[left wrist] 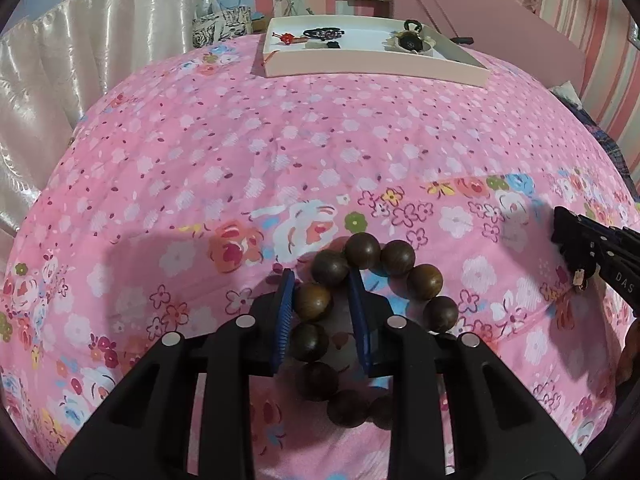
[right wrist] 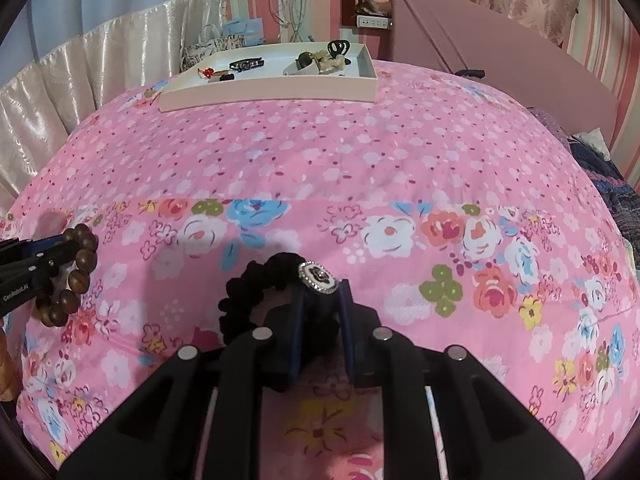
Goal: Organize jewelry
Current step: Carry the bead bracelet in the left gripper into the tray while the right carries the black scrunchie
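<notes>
My left gripper (left wrist: 320, 284) is shut on a bracelet of large dark wooden beads (left wrist: 380, 258); one side of the loop sits between the blue pads, the rest hangs right and below. It also shows in the right wrist view (right wrist: 78, 276), at the far left. My right gripper (right wrist: 322, 286) is shut on a black fabric scrunchie (right wrist: 256, 284) with a round rhinestone charm (right wrist: 318, 276). The right gripper shows in the left wrist view (left wrist: 580, 248) at the right edge. A shallow white tray (left wrist: 372, 66) (right wrist: 272, 90) lies far back on the bed, holding several jewelry pieces.
The pink floral bedspread (left wrist: 280, 152) (right wrist: 360, 160) lies between the grippers and the tray. A pink headboard (right wrist: 500, 52) stands behind at right, white satin curtains (left wrist: 60, 72) at left. Dark bedding (right wrist: 612, 184) lies at the right edge.
</notes>
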### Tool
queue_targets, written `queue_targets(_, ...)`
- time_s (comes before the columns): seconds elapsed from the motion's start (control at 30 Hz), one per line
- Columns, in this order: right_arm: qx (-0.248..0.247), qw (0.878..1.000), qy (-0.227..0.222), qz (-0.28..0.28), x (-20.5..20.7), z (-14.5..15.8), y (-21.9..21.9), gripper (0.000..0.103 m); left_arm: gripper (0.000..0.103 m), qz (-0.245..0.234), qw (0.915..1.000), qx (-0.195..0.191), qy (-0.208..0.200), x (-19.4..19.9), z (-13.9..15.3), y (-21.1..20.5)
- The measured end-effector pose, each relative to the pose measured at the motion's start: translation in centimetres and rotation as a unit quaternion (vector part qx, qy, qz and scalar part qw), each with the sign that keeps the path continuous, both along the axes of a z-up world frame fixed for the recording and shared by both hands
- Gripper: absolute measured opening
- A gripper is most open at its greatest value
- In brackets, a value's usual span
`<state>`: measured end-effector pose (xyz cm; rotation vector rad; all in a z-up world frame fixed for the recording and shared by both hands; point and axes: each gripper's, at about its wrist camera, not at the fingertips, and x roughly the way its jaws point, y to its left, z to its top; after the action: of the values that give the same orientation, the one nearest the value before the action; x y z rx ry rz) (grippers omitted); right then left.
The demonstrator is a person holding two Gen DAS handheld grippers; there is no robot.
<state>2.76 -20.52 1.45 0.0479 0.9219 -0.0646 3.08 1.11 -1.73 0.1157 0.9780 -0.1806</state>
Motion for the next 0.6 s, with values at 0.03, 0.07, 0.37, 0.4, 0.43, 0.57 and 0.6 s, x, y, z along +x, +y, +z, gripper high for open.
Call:
queue_targets(0.03,0.0,1.0,-0.001,0.001,0.2,0.2,0.0,0.016,0.025,0.001,1.0,0.0,-0.001,0.3,0.2,0.0)
queue_targets(0.07,-0.001,1.0,-0.002,0.001,0.4,0.4,-0.1,0.016,0.025,0.002,1.0,0.001,-0.003,0.7,0.5,0.0)
queue_targets(0.37,-0.022,0.999,-0.033,0.018,4.5,4.1,0.1,0.016,0.024,-0.008,0.9984,0.003,-0.056,4.2,4.5,-1.3)
queue_targets(0.4,-0.024,0.999,-0.039,0.02,5.4,4.6,0.0,0.016,0.024,-0.01,0.998,0.004,-0.062,4.6,4.9,-1.5)
queue_targets(0.43,-0.026,0.999,-0.043,0.02,6.1,5.0,0.0,0.016,0.024,-0.011,0.9977,0.005,-0.067,5.2,5.2,-1.6)
queue_targets(0.57,-0.027,0.997,-0.064,0.021,9.3,6.6,-0.1,0.016,0.018,-0.011,0.9964,0.003,-0.084,8.1,6.6,-2.2)
queue_targets(0.6,-0.028,0.997,-0.069,0.021,10.1,7.0,-0.2,0.016,0.018,-0.011,0.9961,0.002,-0.087,8.6,6.8,-2.3)
